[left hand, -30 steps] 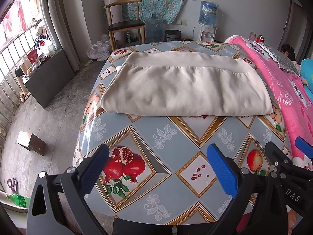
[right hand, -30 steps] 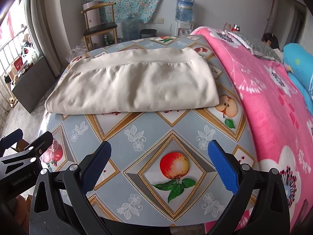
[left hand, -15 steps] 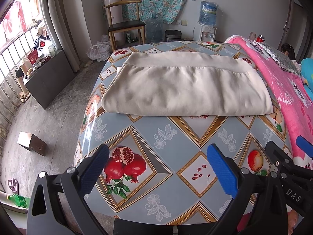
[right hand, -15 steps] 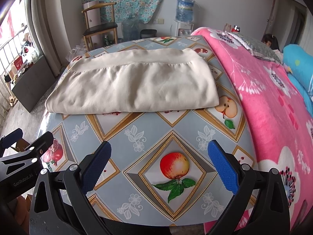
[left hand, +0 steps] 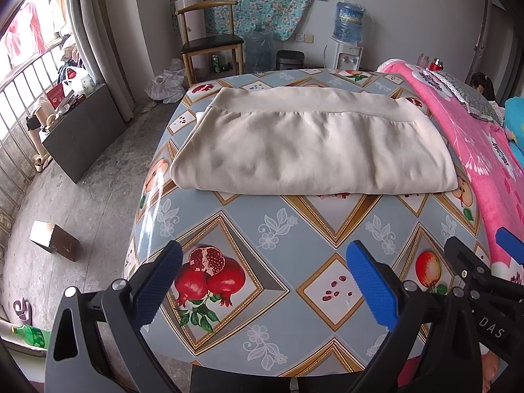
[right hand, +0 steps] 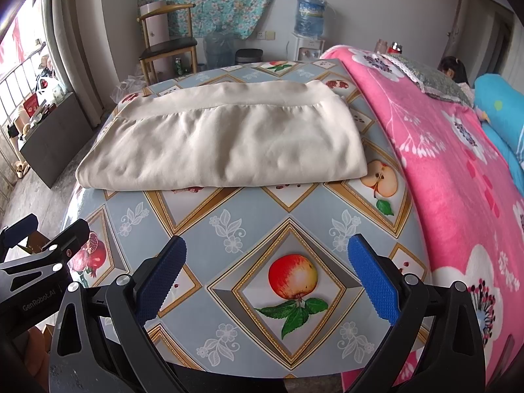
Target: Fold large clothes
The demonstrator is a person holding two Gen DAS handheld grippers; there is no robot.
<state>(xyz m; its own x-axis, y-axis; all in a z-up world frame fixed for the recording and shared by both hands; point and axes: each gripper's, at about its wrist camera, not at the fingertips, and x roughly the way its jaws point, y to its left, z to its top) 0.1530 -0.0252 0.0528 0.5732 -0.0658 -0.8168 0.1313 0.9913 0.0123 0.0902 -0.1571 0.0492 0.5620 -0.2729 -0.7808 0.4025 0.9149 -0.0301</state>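
Lying folded on table (left hand: 294,229), garment (left hand: 311,150) beyond both gaping tools.

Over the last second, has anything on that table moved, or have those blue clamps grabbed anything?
Nothing visibly changed. The left gripper and right gripper stay open and empty above the patterned tablecloth, short of the folded cream garment, which lies as before.

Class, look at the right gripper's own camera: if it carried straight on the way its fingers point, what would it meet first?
Probably the near edge of the folded cream garment. The right gripper hangs open above the fruit-patterned tablecloth, nothing between. Its height is unclear; angled lower, it would touch the cloth first.
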